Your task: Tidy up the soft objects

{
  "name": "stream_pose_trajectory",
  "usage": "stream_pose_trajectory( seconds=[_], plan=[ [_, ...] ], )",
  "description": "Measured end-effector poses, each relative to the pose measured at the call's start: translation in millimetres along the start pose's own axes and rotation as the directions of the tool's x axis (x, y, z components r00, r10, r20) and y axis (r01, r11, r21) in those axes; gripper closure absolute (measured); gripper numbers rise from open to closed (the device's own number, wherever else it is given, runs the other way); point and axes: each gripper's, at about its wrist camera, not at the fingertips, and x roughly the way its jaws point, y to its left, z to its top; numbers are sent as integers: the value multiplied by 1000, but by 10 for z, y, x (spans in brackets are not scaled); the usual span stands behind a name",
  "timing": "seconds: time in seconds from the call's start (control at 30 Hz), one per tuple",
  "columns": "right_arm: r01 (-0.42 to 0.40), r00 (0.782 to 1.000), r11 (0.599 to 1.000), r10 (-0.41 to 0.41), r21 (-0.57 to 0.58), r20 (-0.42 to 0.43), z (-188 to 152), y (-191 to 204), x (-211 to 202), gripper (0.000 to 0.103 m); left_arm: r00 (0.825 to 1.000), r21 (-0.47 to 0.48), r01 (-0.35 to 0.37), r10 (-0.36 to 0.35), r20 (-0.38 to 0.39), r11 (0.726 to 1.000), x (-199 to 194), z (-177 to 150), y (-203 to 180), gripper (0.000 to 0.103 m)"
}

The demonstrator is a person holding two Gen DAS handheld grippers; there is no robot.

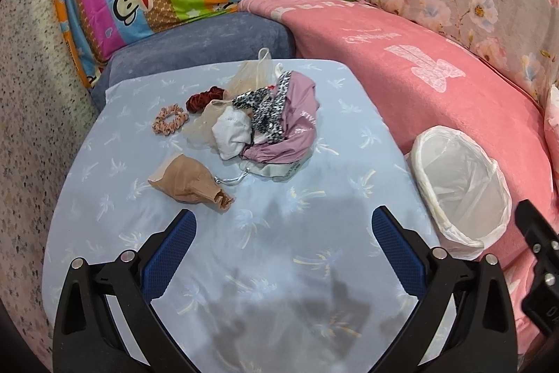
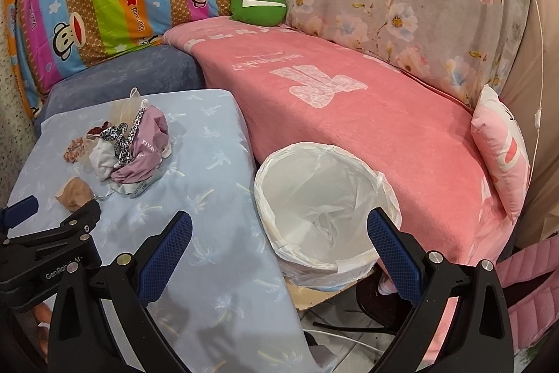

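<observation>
Both the left gripper (image 1: 283,233) and right gripper (image 2: 279,235) are held wide open and empty, seemingly readied for the pile of soft things (image 1: 258,117) and the bin (image 2: 325,198).

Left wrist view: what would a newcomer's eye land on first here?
Probably the jumbled pile of soft items mid-way across the pale blue cushion, with a pink scrunchie and a tan stocking lying apart on its left. Next, the white-lined bin standing empty to the right, against the pink blanket.
</observation>
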Motion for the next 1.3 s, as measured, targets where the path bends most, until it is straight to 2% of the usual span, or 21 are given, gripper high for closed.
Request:
stream_pose_trajectory(
  seconds=[0.23, 0.4, 0.7, 0.93, 1.1, 1.2, 1.27, 1.3],
  plan=[
    [-37, 999, 999, 37, 18, 21, 78, 227, 184, 6, 999, -49, -47, 46, -29, 998, 301, 26, 399, 7],
    [-103, 994, 993, 102, 51, 31, 165, 433, 364, 6, 996, -97, -82, 78, -41, 992, 509, 66, 736, 7],
    [-207, 978, 977, 208, 57, -7, 330, 981, 793, 6, 984, -201, -138, 111, -140, 970, 930, 118, 1231, 7],
    [-261, 963, 963, 264, 60, -44, 468, 1359, 1204, 15, 983, -256, -108, 66, -169, 961, 1158, 171, 1391, 7],
    [-291, 951, 955, 295, 51, -90, 554, 1608, 1517, 34, 982, -289, -58, 2, -190, 956, 1283, 170, 1418, 9],
    [-310, 941, 949, 314, 50, -123, 573, 1717, 1685, 48, 977, -306, -21, -45, -209, 952, 1329, 147, 1403, 18],
    [-325, 933, 944, 329, 52, -146, 562, 1800, 1794, 58, 973, -309, -11, -61, -223, 951, 1362, 134, 1385, 29],
    [-331, 929, 942, 336, 54, -157, 548, 1817, 1833, 63, 971, -310, -7, -67, -228, 951, 1369, 126, 1383, 31]
  ],
)
